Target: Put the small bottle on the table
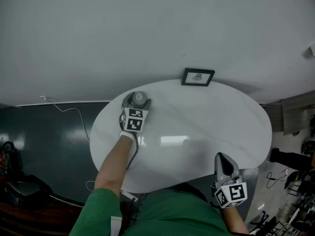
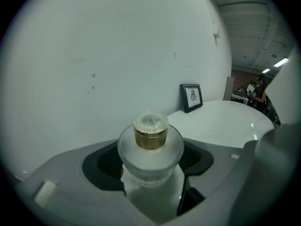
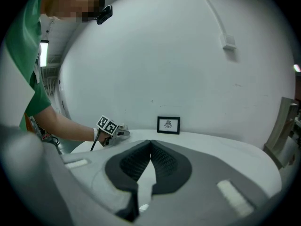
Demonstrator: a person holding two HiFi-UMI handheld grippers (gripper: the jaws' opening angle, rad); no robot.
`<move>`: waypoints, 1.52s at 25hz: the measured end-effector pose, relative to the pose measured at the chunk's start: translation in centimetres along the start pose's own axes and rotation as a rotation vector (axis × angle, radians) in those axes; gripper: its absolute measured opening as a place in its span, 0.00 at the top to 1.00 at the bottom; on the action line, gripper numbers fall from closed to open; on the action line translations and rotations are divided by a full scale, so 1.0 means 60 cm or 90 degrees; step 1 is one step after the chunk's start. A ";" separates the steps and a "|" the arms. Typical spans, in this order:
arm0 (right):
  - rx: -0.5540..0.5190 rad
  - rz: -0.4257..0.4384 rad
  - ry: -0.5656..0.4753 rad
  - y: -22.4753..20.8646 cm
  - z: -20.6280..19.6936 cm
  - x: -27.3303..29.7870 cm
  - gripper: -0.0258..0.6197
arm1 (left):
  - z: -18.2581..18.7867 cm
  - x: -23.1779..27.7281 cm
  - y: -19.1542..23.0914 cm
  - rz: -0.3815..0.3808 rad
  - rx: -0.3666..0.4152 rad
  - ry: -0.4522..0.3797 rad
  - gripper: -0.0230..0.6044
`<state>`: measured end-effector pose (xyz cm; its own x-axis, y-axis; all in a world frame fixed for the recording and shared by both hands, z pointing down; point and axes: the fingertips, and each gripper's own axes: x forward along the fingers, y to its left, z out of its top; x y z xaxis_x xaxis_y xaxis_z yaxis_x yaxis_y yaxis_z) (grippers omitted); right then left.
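The small bottle is frosted glass with a gold collar and a clear stopper. It stands upright between the jaws of my left gripper over the far left part of the white oval table. In the left gripper view both dark pads press on the sides of the bottle; its base is hidden, so I cannot tell whether it rests on the tabletop. My right gripper hovers at the table's near right edge, its jaws shut tip to tip with nothing between them.
A small black picture frame stands at the table's far edge against the pale wall. A white cable runs over the dark floor at the left. Bags and clutter lie at the lower left, and more gear at the right.
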<state>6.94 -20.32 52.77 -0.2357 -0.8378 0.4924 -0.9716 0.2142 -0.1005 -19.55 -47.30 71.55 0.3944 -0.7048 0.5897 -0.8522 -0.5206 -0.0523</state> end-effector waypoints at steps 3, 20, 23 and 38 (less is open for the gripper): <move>-0.001 0.001 0.001 0.005 0.000 0.002 0.96 | 0.001 0.000 -0.003 -0.003 0.009 -0.004 0.42; 0.004 0.026 -0.029 0.014 0.011 -0.009 0.96 | -0.017 -0.079 -0.019 -0.006 -0.052 -0.026 0.30; 0.005 0.036 -0.040 0.012 0.015 -0.008 0.96 | -0.019 -0.122 -0.025 0.007 -0.076 -0.042 0.30; -0.013 0.108 -0.145 -0.033 0.071 -0.037 0.96 | 0.138 -0.400 -0.227 0.029 -0.056 -0.225 0.89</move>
<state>9.29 -21.03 48.18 -0.3952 -0.8801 0.2631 -0.9181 0.3684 -0.1465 -14.54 -27.28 51.46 0.4363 -0.8575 0.2728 -0.8921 -0.4518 0.0066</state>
